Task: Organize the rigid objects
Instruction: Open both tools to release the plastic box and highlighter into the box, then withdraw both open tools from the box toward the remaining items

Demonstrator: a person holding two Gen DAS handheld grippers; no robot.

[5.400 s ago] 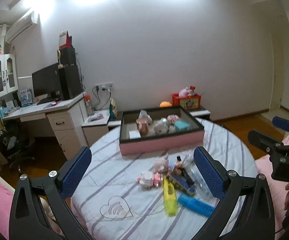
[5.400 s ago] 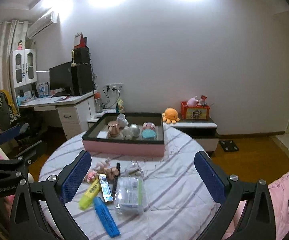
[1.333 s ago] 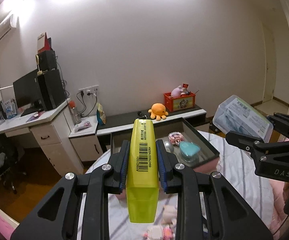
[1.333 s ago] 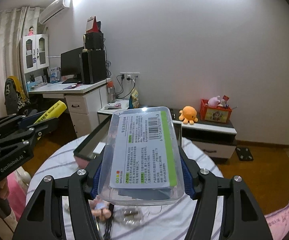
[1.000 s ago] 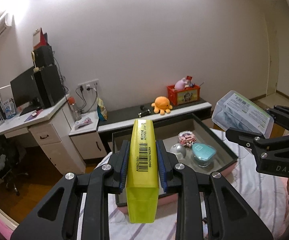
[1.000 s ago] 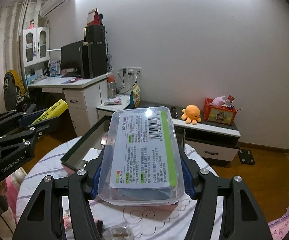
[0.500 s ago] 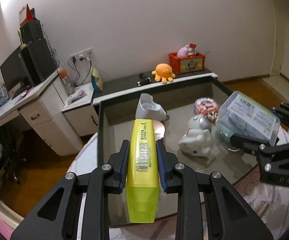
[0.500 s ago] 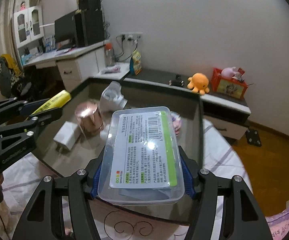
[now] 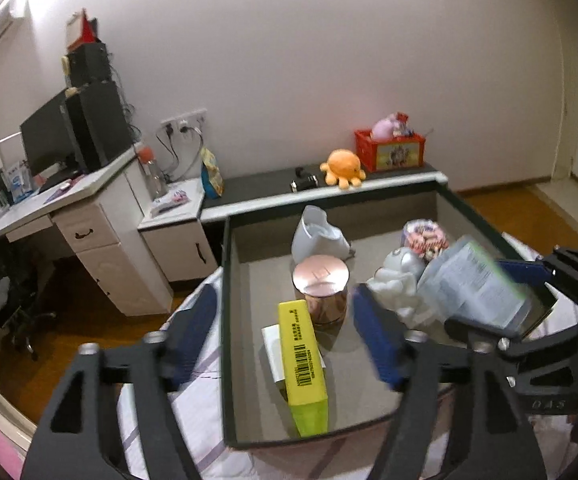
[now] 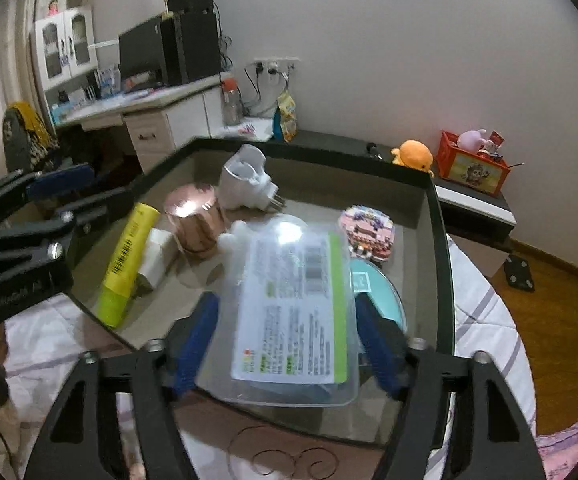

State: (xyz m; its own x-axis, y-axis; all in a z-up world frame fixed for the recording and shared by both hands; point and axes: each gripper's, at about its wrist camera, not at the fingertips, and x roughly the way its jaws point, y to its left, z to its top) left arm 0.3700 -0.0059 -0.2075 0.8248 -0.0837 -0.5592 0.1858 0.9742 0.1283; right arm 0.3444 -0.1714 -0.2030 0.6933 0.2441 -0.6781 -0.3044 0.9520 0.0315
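A dark-rimmed tray (image 9: pixel 227 320) (image 10: pixel 441 264) lies under both grippers. The yellow highlighter (image 9: pixel 303 364) (image 10: pixel 129 264) rests on the tray's floor, leaning on a white block (image 9: pixel 273 344). My left gripper (image 9: pixel 285 340) (image 10: pixel 77 194) hangs above it with its jaws opening, and the pads do not touch the highlighter. The clear plastic box (image 10: pixel 293 312) (image 9: pixel 473 284) is blurred and tilted between the pads of my right gripper (image 10: pixel 287 344) (image 9: pixel 497 300). Those jaws are opening too, and the pads stand just off the box's sides.
The tray also holds a copper tin (image 9: pixel 321 284), a white plug adapter (image 9: pixel 317 236), a white figurine (image 9: pixel 397 280), a teal case (image 10: pixel 377 292) and a pink brick model (image 10: pixel 369 232). A striped cloth (image 10: pixel 481 312) covers the round table. Desk and low cabinet stand behind.
Both grippers came down over the tray and their jaws spread. The highlighter left the left jaws and now lies in the tray. The clear box has come loose from the right pads.
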